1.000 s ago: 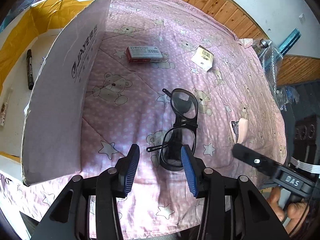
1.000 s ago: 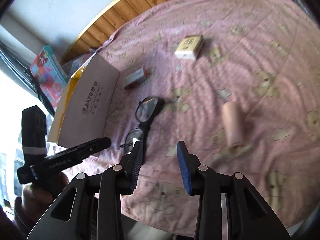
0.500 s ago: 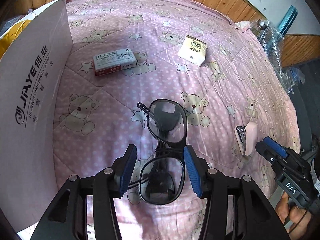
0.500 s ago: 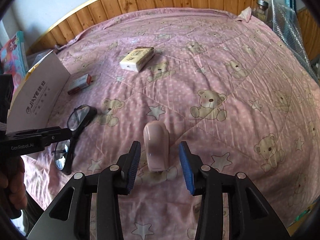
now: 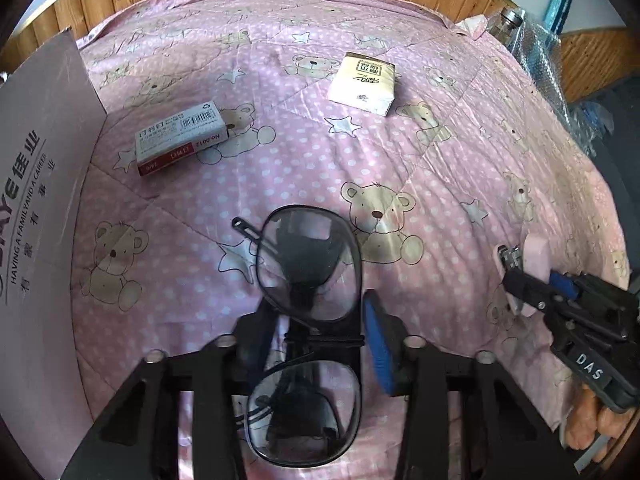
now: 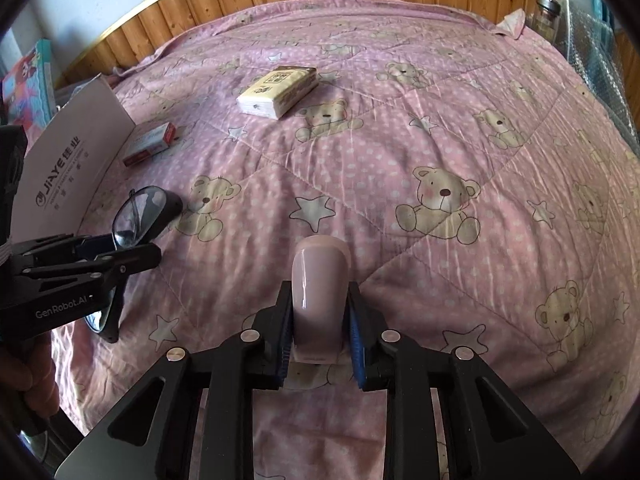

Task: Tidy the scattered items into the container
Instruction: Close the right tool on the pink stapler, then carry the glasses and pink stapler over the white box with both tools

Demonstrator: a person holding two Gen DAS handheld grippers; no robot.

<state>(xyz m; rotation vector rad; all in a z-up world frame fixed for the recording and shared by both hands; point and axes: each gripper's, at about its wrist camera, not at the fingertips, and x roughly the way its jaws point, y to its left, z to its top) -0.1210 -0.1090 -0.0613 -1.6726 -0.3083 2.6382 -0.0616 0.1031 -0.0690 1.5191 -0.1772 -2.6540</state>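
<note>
Glasses (image 5: 308, 280) are being gripped by the left gripper (image 5: 316, 344) while the right gripper (image 6: 320, 332) is clamping the pink stapler (image 6: 320, 280), both needing lifting left into the box (image 5: 36, 200).

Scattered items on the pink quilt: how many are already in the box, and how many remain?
Done: cannot tell, the box interior is hidden. In hand: left claw grips the glasses; right claw grips the pink stapler. Left: staple box and tissue pack lie on the quilt.

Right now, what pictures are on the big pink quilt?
Beige teddy bears, white stars and white dots on the quilted pink bedcover, clearest in the right wrist view.
</note>
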